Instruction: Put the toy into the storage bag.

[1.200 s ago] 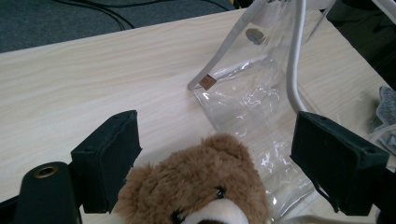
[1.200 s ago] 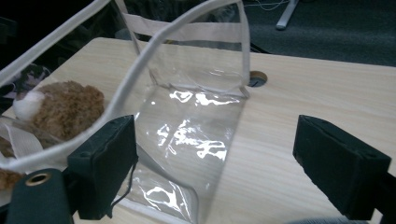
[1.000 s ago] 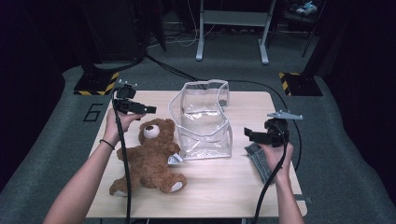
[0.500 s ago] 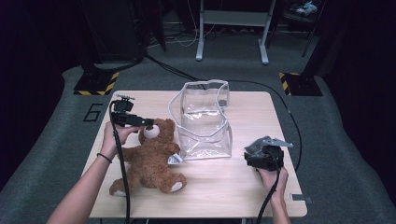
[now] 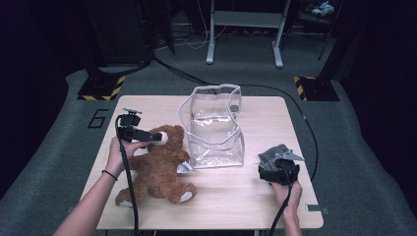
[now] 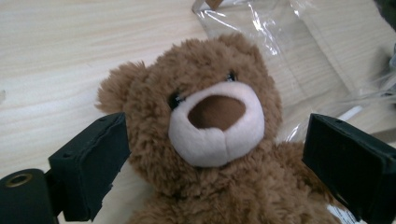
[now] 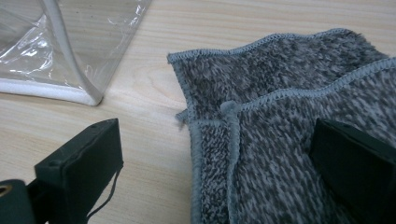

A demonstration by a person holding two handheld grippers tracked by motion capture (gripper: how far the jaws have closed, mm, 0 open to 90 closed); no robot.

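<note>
Shows the brown plush teddy bear (image 5: 157, 164) lying on the pale wooden table (image 5: 275, 113) beside the clear plastic bag (image 5: 216, 132), head now between the lowered left gripper (image 5: 160, 137) jaws, just opened wide, not pressing. Shows the right gripper (image 5: 275, 164) dropped too, jaws just widened and empty, over the folded grey fleecy cloth (image 5: 270, 153). Points to both grasps coming next.

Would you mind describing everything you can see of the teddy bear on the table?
The teddy bear is brown plush with a pale muzzle, dark brown nose and pale foot pads. It lies on its back on the wooden table, head towards the far side, beside the clear plastic bag. The left claw, open, straddles its head; contact is unclear.
</note>
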